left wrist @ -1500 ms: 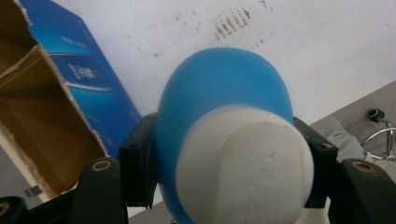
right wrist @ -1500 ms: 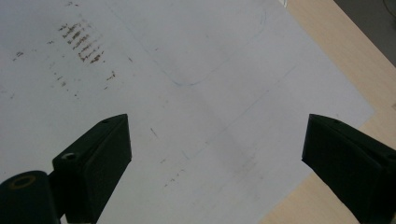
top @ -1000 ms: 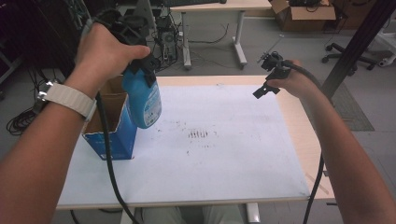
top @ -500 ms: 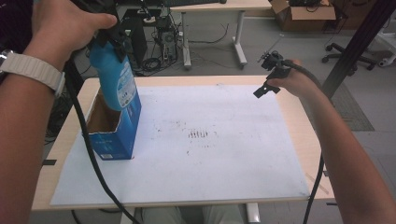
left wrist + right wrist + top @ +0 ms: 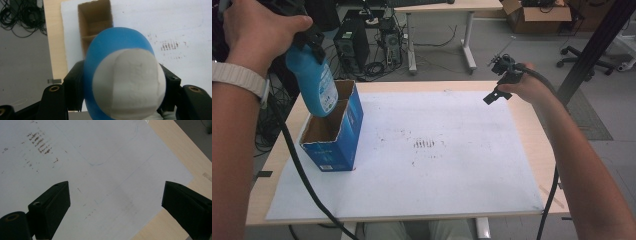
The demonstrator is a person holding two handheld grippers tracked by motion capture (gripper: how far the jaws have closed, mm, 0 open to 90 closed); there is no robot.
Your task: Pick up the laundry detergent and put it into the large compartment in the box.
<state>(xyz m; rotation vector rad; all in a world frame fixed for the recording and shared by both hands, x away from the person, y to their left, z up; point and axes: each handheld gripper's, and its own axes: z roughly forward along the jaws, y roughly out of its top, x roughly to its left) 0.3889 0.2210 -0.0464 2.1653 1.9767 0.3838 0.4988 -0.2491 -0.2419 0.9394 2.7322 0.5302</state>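
- Office clutter lies beyond the far edge of the table (image 5: 532,112): computer towers, tangled cables, a cardboard carton and a second desk. A white sheet (image 5: 452,170) covers most of the wooden top.
- Clamped in the left gripper (image 5: 304,42) is a blue bottle (image 5: 314,85); both jaws press its sides just under the white cap (image 5: 128,82), as the left gripper view shows.
- Directly beneath that gripper stands an open blue box (image 5: 334,132). The bottle's base hangs at the level of the box's rim, at its rear section.
- The right gripper (image 5: 498,89) hovers well apart from the box, above the sheet's far right part, jaws spread wide with nothing between them.
- Risk, as I judge it: the box has an inner divider (image 5: 91,37), and the bottle hangs slightly tilted. A base catching the rim or the divider could tip the light box, since nothing braces it.
- A loose hold on the smooth plastic could let the bottle slide out.
- Hard to make out: the bottle hides much of the box interior, so I cannot tell whether the base is already inside. The label print is unreadable.
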